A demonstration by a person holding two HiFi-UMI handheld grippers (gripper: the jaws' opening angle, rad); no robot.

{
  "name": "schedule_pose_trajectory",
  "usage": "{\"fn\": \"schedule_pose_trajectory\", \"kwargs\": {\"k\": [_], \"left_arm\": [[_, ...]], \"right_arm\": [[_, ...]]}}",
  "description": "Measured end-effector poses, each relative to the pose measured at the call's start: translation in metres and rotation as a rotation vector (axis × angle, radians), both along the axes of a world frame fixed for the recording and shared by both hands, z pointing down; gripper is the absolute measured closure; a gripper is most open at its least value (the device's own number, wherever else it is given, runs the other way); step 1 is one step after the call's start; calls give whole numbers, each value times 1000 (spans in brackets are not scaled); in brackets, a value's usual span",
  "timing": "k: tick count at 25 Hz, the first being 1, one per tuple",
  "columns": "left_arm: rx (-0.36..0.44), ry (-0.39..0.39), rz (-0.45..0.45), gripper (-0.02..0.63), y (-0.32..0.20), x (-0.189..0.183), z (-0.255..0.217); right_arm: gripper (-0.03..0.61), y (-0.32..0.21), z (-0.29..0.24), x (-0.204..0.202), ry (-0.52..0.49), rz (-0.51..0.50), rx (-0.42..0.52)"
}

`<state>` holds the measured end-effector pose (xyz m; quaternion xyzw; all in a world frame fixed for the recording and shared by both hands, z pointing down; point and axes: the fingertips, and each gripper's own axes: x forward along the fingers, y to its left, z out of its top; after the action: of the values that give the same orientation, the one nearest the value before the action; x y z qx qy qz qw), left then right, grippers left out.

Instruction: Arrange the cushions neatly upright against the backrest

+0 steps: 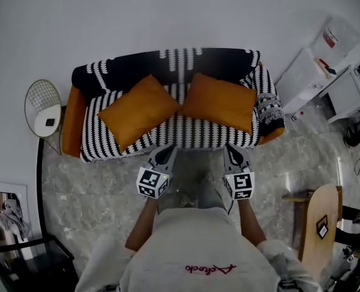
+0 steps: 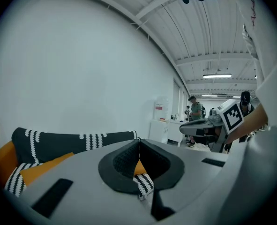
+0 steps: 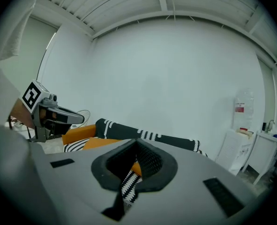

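Note:
Two orange cushions lie on a sofa draped in a black-and-white striped cover. The left cushion (image 1: 138, 109) lies turned like a diamond, the right cushion (image 1: 219, 101) beside it, their corners nearly touching mid-seat. Both lie below the dark backrest (image 1: 167, 62); I cannot tell whether they lean on it. My left gripper (image 1: 166, 149) and right gripper (image 1: 233, 151) hover at the seat's front edge, both shut and holding nothing. In the left gripper view the jaws (image 2: 138, 144) meet, with the orange cushion (image 2: 44, 169) beyond. The right gripper (image 3: 137, 146) is likewise shut, facing the backrest (image 3: 152, 137).
A round wire side table (image 1: 44, 109) stands left of the sofa. White cabinets (image 1: 314, 78) and a water bottle (image 1: 338, 38) stand at the right. A wooden board (image 1: 323, 224) is near my right, a black shelf (image 1: 21, 260) at lower left. People (image 2: 196, 110) stand far off.

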<state>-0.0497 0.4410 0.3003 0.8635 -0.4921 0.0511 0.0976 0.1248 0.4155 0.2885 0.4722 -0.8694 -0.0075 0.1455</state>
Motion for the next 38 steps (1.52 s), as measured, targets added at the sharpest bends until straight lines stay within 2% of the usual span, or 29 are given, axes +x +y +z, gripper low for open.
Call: {"fn": "schedule_pose_trajectory", "kwargs": {"k": [5,12,22,34,38], "left_arm": [[2,15,-3,584,0,0,2],[7,3,53,584,-9,24,3],[-20,-10,85,584,-44,47,15],[-17,-36,98,584,-139,72,6],[-20,-44,138,584,-180,91,2]], "right_arm": [[551,5,-2,1,4,1,10],[551,3,2,18,3,31,3],[551,-28,18,41,2,53,-28],[551,-124,13,70,-23,82,-20],[551,-158,13,93,-39,138,-29]]}}
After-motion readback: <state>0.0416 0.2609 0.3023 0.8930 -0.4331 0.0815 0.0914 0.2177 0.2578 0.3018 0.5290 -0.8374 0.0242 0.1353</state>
